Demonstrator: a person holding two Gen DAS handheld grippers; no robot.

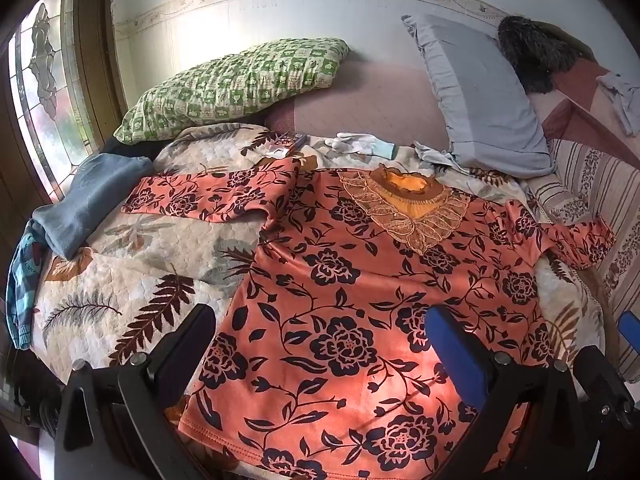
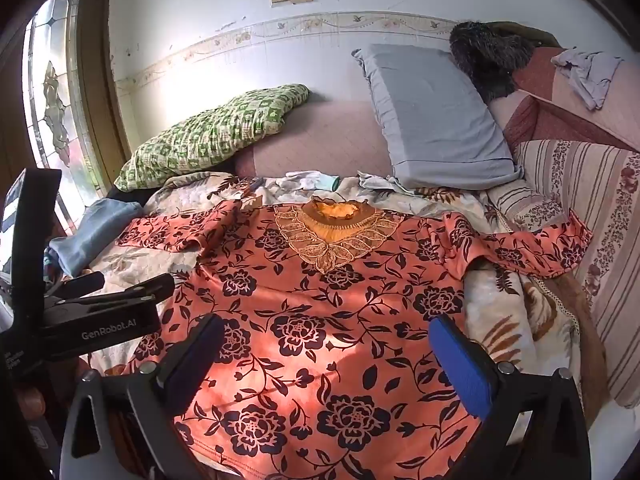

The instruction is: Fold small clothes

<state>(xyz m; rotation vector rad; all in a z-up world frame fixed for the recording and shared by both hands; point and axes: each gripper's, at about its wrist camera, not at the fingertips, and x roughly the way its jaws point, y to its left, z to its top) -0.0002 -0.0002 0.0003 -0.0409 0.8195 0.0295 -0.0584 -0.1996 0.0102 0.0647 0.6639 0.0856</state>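
Two grippers, left gripper (image 1: 320, 344) and right gripper (image 2: 328, 352), hover with jaws wide open and empty at the bottom of each frame, above an orange floral blouse (image 1: 360, 288) spread flat, sleeves out, across the bed's leaf-print quilt (image 1: 132, 280).

I have my left gripper (image 1: 320, 352) tilted steeply down over the near hem of the floral top (image 1: 360, 280), jaws spread as wide as they go, nothing between the fingers. My right gripper (image 2: 326, 360) hangs above the same hem, tilted down a little less, jaws equally wide and empty. Neither presses on the top. In the right wrist view the left gripper's black body sits off the top's left edge, and my fingertips (image 2: 30, 402) show just beneath it.
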